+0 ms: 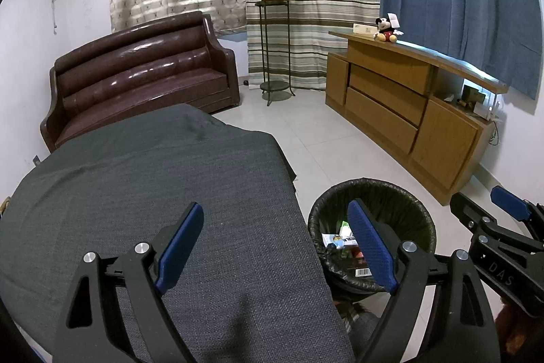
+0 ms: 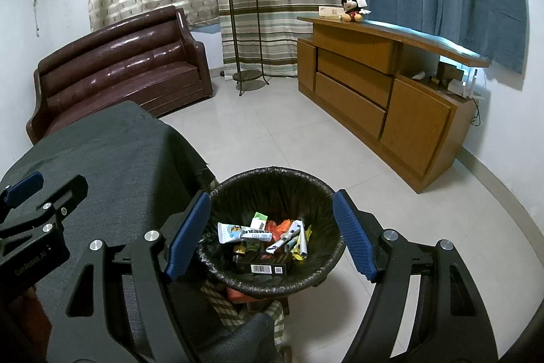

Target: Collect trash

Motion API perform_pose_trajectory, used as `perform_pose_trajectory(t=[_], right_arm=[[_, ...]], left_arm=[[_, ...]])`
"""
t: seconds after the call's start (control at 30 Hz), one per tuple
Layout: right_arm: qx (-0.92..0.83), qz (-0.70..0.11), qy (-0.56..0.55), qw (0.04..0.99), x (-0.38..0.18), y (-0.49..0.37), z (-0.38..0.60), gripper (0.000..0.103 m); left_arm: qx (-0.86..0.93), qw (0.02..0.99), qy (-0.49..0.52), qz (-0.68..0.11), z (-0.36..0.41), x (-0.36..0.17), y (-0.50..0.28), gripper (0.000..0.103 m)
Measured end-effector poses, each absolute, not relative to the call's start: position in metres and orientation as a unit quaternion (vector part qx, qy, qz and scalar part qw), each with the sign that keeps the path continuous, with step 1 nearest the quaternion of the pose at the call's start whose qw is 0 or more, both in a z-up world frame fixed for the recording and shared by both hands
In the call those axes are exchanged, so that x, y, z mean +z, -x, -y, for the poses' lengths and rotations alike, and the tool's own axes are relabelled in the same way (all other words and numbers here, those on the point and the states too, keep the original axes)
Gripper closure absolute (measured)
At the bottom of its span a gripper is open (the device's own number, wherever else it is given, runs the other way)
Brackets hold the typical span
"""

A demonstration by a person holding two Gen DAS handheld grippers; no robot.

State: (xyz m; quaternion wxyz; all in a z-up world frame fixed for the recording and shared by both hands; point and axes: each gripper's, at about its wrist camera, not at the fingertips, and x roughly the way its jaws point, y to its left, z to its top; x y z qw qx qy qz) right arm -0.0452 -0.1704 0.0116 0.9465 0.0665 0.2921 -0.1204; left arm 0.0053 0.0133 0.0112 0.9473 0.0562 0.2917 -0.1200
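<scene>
A round bin (image 2: 272,182) lined with a black bag stands on the floor beside the table; it also shows in the left wrist view (image 1: 374,189). Inside lie several pieces of trash: a white tube (image 2: 243,233), a black box with a barcode (image 2: 265,264), an orange wrapper (image 2: 278,227) and paper scraps (image 2: 292,238). My right gripper (image 2: 272,237) is open and empty, held just above the bin's mouth. My left gripper (image 1: 275,244) is open and empty over the table's right edge, its right finger over the bin.
A table under dark grey cloth (image 1: 153,176) fills the left. A brown leather sofa (image 1: 142,70) stands behind it. A plant stand (image 1: 273,50) with a potted plant is by the curtains. A wooden cabinet (image 1: 401,97) with a Mickey toy (image 1: 386,29) lines the right wall.
</scene>
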Motion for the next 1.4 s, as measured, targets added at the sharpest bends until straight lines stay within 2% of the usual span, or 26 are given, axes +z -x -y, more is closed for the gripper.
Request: perform_pose_trajectory(t=[1.4], right_arm=[[-0.119, -0.295, -0.066, 0.946, 0.012, 0.045, 0.169, 0.030]], left_arm=[[-0.127, 0.948, -0.040, -0.290, -0.003, 0.013, -0.003, 0.019]])
